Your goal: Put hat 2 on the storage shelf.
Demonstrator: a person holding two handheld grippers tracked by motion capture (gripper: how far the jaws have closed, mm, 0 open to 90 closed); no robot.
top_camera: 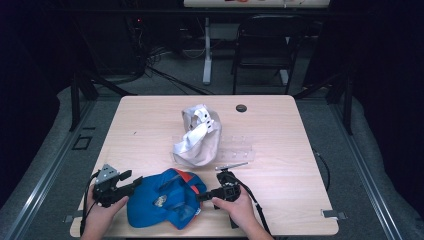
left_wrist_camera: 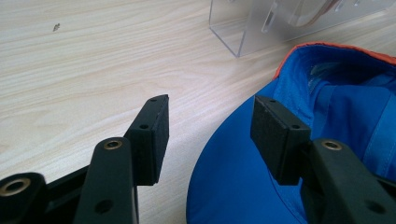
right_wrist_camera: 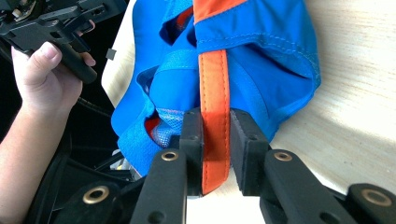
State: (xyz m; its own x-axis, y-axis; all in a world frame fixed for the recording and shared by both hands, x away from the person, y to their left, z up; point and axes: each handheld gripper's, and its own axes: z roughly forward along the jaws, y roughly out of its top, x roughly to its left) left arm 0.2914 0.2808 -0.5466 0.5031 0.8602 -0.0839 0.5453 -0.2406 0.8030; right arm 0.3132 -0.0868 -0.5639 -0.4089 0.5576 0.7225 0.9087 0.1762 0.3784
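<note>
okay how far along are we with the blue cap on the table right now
Early stage. Done: the right gripper has pinched the orange strap of the blue fabric cap, which lies upside down at the wooden table's near edge. In hand: the left gripper is open around the cap's brim, not gripping. Left: closing on the brim and handling the cap. The white cap lies untouched.

Bare table point(top_camera: 280, 190) lies right of the blue cap point(top_camera: 162, 200); white cap point(top_camera: 197, 135) and clear stand point(top_camera: 240, 150) block beyond

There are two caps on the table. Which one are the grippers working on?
The blue cap with orange trim, nearest the person. The right gripper pinches its orange strap; the left gripper straddles its brim. The pale cap lies untouched farther back.
</note>
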